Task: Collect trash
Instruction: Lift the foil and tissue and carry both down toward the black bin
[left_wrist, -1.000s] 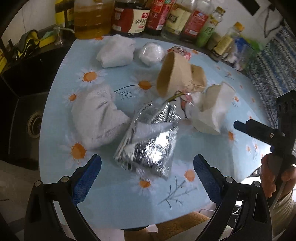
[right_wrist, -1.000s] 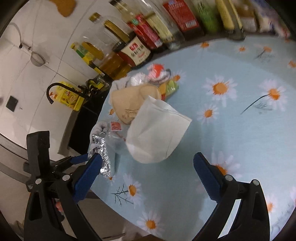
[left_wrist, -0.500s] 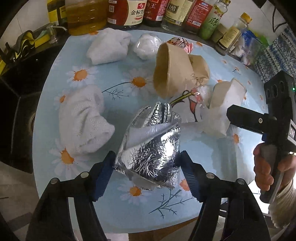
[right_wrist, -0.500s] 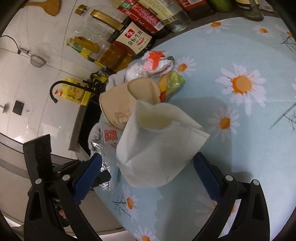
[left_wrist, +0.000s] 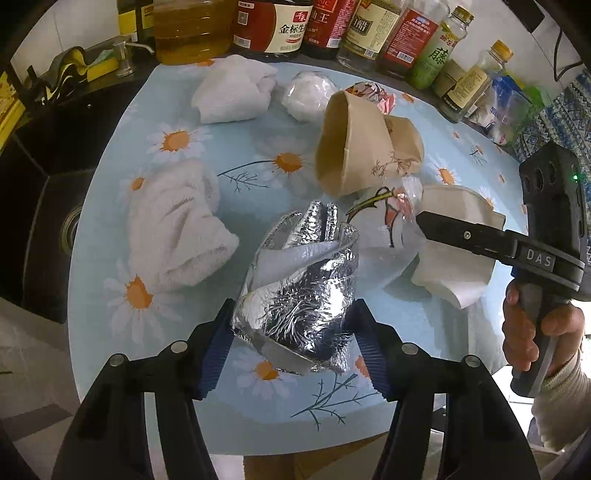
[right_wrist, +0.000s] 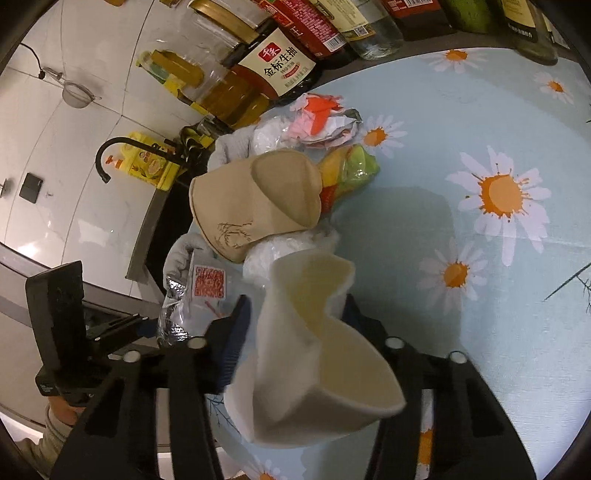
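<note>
Two paper cups (left_wrist: 364, 149), two white towels (left_wrist: 177, 229).

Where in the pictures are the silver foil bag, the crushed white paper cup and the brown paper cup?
silver foil bag (left_wrist: 299, 295), left wrist view, its crinkled front face.
crushed white paper cup (right_wrist: 306, 354), right wrist view, its folded side wall.
brown paper cup (left_wrist: 354, 147), left wrist view, its outer wall.

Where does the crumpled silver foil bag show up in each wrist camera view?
Left wrist view: the foil bag sits low at centre, between the left gripper pads.
Right wrist view: only a sliver of it shows at lower left, behind clear plastic.
Shared landmark: the brown paper cup.
</note>
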